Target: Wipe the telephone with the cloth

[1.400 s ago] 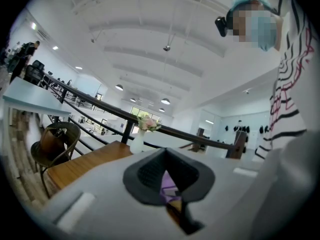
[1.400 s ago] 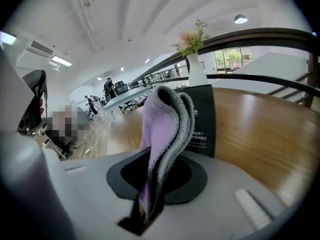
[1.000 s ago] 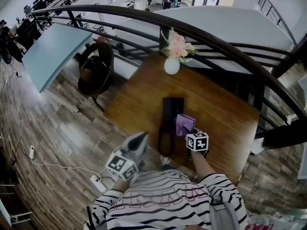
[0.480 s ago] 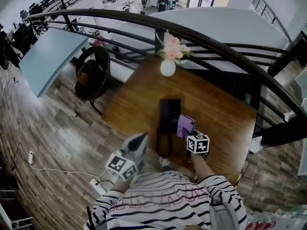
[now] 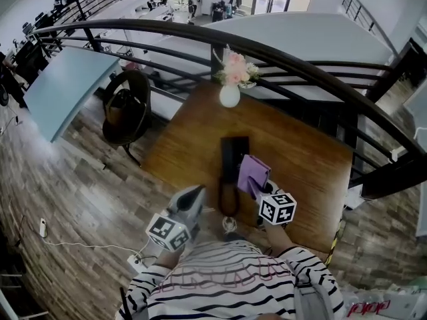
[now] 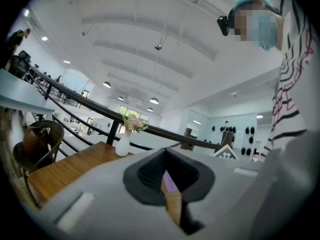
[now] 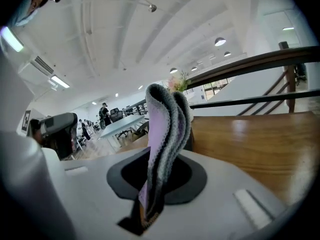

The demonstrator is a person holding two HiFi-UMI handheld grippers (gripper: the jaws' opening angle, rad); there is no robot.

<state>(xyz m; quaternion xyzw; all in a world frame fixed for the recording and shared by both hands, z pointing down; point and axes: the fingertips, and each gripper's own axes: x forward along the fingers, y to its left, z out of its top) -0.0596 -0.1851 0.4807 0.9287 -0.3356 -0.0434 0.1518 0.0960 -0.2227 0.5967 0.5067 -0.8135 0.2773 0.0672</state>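
A black telephone (image 5: pixel 233 155) lies on the wooden table (image 5: pixel 300 159), its cord (image 5: pixel 225 203) looping toward the near edge. A purple cloth (image 5: pixel 251 173) hangs over the phone's right side, and my right gripper (image 5: pixel 261 189) is shut on it. In the right gripper view the cloth (image 7: pixel 165 129) stands folded up out of the right gripper (image 7: pixel 155 181). My left gripper (image 5: pixel 197 193) hovers off the table's near left edge, to the left of the cord, jaws together and holding nothing. In the left gripper view, the left gripper (image 6: pixel 166 160) shows a sliver of cloth (image 6: pixel 170 183) beyond its jaws.
A white vase of pink flowers (image 5: pixel 230 89) stands at the table's far edge, against a dark curved railing (image 5: pixel 287 55). A chair with a bag (image 5: pixel 125 107) and a pale blue table (image 5: pixel 60 82) are to the left. A power strip (image 5: pixel 137 263) lies on the floor.
The right gripper has drawn back a little toward me with the cloth, which now looks raised and larger over the phone's right side. The left gripper has stayed put.
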